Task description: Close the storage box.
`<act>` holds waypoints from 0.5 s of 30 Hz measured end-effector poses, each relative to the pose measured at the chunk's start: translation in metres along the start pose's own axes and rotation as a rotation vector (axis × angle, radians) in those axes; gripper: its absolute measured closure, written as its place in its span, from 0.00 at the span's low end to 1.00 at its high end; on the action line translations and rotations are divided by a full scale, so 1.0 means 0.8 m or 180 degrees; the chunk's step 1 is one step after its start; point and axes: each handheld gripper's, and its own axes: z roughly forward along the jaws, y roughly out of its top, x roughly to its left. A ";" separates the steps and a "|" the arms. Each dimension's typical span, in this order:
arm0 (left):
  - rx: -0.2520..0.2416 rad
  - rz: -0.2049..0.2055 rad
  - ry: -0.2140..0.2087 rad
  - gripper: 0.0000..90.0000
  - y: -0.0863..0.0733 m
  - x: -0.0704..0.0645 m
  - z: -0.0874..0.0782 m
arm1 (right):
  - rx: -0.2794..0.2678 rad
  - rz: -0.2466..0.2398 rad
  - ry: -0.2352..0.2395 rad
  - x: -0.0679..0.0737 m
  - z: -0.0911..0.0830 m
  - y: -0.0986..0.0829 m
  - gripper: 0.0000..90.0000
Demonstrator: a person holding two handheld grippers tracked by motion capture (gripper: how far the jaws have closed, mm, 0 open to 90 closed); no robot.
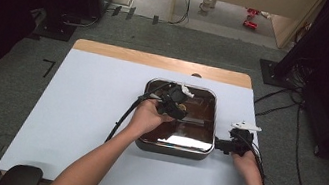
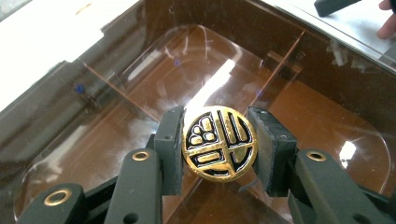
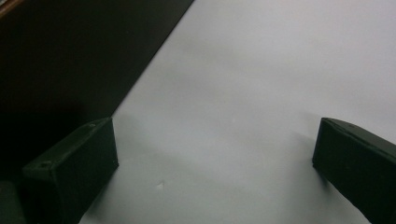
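Gripping the gold knob (image 2: 218, 142) atop the glass lid (image 2: 299, 107), the left gripper (image 2: 218, 144) may slip; right gripper (image 3: 212, 154) gapes beside the lid.

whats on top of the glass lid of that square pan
A round gold and black knob sits on the brown glass lid, clamped between the left gripper pads. Through the glass, dividers show; the spot under the knob is hidden.
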 end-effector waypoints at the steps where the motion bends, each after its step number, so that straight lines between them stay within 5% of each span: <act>1: 0.0027 -0.0007 0.0003 0.66 0.000 0.000 0.000 | 0.0000 0.0000 0.0000 0.000 0.000 0.000 0.00; 15: -0.0137 0.0080 -0.0080 0.63 -0.006 0.005 -0.001 | -0.0001 0.0003 0.0000 0.000 0.000 0.000 0.00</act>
